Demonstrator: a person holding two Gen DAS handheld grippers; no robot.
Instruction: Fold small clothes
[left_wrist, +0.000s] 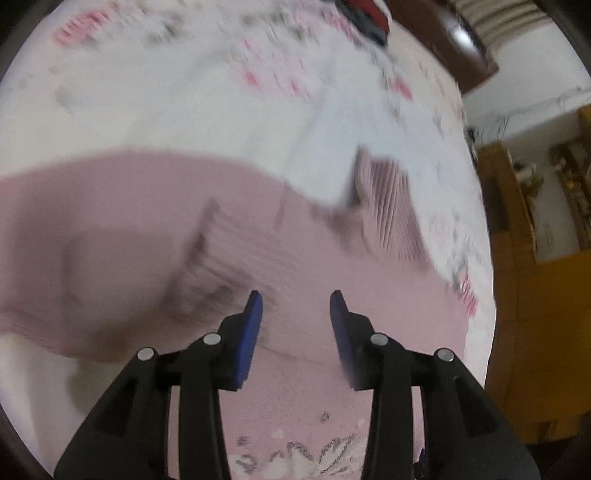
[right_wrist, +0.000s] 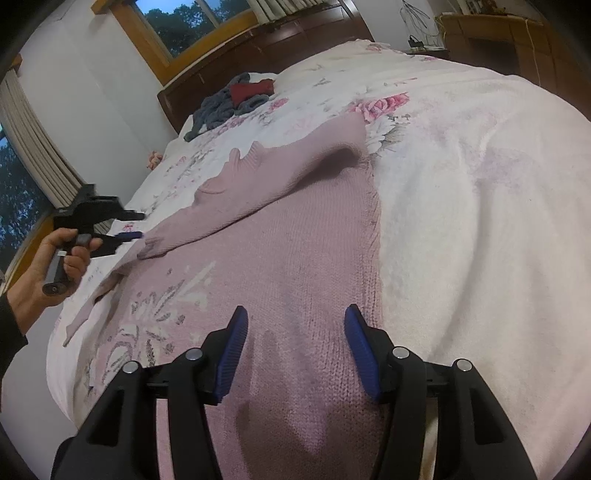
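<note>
A pink knitted sweater (right_wrist: 295, 240) with a white and grey pattern lies flat on the bed, one sleeve (right_wrist: 258, 177) folded across its chest. My right gripper (right_wrist: 295, 310) stands open just above the sweater's lower part, with nothing between its blue pads. At the left edge a hand (right_wrist: 55, 273) holds my left gripper (right_wrist: 138, 225), open beside the sleeve's cuff and not holding it. The left wrist view is blurred: the left gripper (left_wrist: 295, 299) is open over the pink sweater (left_wrist: 147, 221), its ribbed cuffs ahead.
A white floral bedspread (right_wrist: 461, 184) covers the bed. A pile of grey and red clothes (right_wrist: 236, 96) lies near the dark wooden headboard (right_wrist: 258, 40). Windows and curtains stand to the left, a wooden cabinet (right_wrist: 498, 33) at the far right. Wooden furniture (left_wrist: 535, 295) borders the bed.
</note>
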